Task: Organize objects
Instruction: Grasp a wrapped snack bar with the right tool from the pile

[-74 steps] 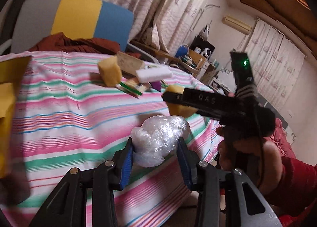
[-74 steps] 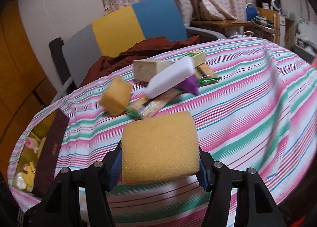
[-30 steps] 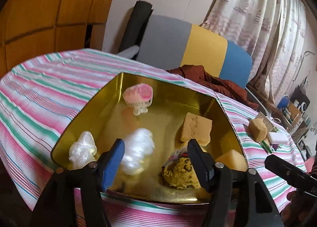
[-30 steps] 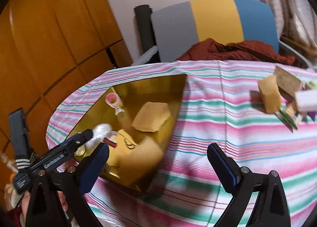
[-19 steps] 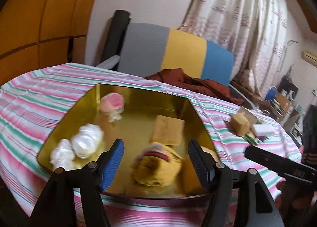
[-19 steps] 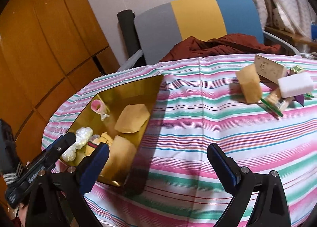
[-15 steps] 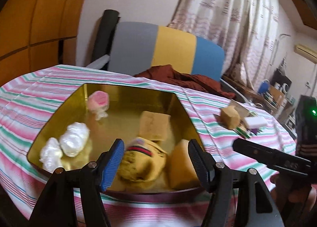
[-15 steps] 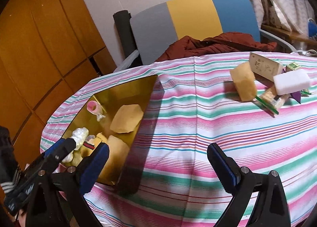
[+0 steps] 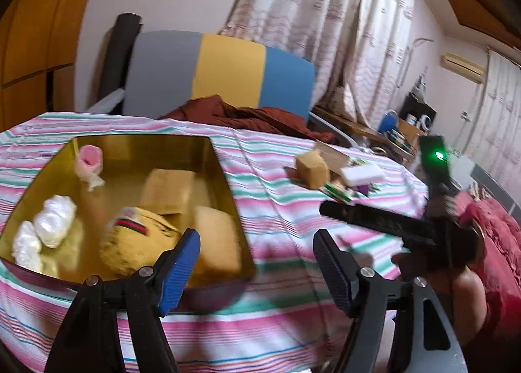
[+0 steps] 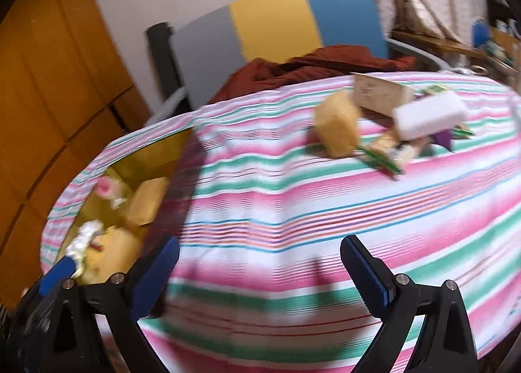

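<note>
Striped cloth in pink, green and white covers a round table, with a grey, yellow and blue chair and pale curtains behind it. On the cloth's left side sits a gold tin holding two sponges, a yellow plush, two plastic wads and a pink cup. The left gripper hangs at the tin's near right corner, its jaws having just been opening and now wide apart with nothing between them. The right gripper is likewise spread and empty above bare cloth. Farther right lies the unsorted pile: a sponge cube, a cream box, a white block and snack packets, touching one another, well apart from the tin.
</note>
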A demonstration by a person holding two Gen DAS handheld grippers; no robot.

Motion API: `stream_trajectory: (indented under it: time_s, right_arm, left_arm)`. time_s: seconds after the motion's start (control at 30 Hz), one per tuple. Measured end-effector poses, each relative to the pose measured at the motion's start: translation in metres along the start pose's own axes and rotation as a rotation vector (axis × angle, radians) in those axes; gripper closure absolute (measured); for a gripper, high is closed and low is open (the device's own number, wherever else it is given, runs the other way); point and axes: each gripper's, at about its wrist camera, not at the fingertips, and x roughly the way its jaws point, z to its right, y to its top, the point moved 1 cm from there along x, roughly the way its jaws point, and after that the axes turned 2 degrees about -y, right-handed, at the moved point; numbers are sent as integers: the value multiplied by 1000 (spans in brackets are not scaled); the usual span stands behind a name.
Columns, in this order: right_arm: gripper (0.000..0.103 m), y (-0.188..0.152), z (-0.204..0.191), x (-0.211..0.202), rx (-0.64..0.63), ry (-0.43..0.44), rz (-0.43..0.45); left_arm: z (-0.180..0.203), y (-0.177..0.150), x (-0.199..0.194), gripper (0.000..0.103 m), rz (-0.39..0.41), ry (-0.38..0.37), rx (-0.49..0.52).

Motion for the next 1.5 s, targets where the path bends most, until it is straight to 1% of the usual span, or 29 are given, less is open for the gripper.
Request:
stream_trajectory:
  time_s: [0.03, 0.17, 0.33, 0.43, 0.63, 0.83, 0.87, 0.9, 0.97, 1.0, 1.03, 1.17, 1.23, 1.33, 1.43, 1.5]
  right_arm:
    - [3, 2, 12, 2, 30, -30, -2]
    - [3, 9, 50, 7, 139, -101, -8]
    - [3, 23, 86, 16, 229, -150, -5]
    - [3, 37, 102, 26, 271, -165, -3]
    - [6, 70, 123, 55, 310, -206, 15]
    - [10, 92, 134, 85, 351, -271, -8]
    - [14, 93, 135, 89, 346, -280, -13]
    - [15, 94, 135, 93, 332, -296, -20]
    - [24, 96, 132, 98, 270, -337, -17]
    - [26, 95, 132, 99, 243, -341, -21]
    - [30, 94, 131, 99, 211, -343, -26]
    - [49, 87, 135, 91, 136, -290, -38]
    - [52, 80, 133, 83, 74, -252, -45]
    - [52, 64, 133, 69, -1, -185, -42]
    - [53, 45, 131, 51, -89, -169, -23]
    - [53, 38, 135, 43, -95, -150, -10]
  left_arm:
    - [5, -2, 2, 30, -13, -10, 7]
    - [20, -8, 12, 30, -58, -43, 29]
    - [36, -9, 20, 30, -85, -66, 62]
    - [39, -8, 23, 30, -98, -68, 57]
    - [43, -12, 24, 30, -117, -67, 59]
    - [46, -15, 26, 30, -130, -68, 69]
    - [47, -15, 27, 30, -135, -68, 69]
    - [47, -15, 28, 30, -137, -69, 69]
    - [47, -16, 29, 30, -143, -69, 72]
    - [48, -15, 29, 30, -144, -68, 73]
    - [47, -15, 32, 30, -147, -69, 71]
    - [50, -13, 38, 30, -155, -78, 68]
    - [52, -11, 41, 30, -155, -86, 73]
    - [56, -5, 50, 30, -159, -99, 73]
    - [59, 4, 60, 30, -159, -108, 55]
    - [62, 10, 66, 30, -154, -116, 51]
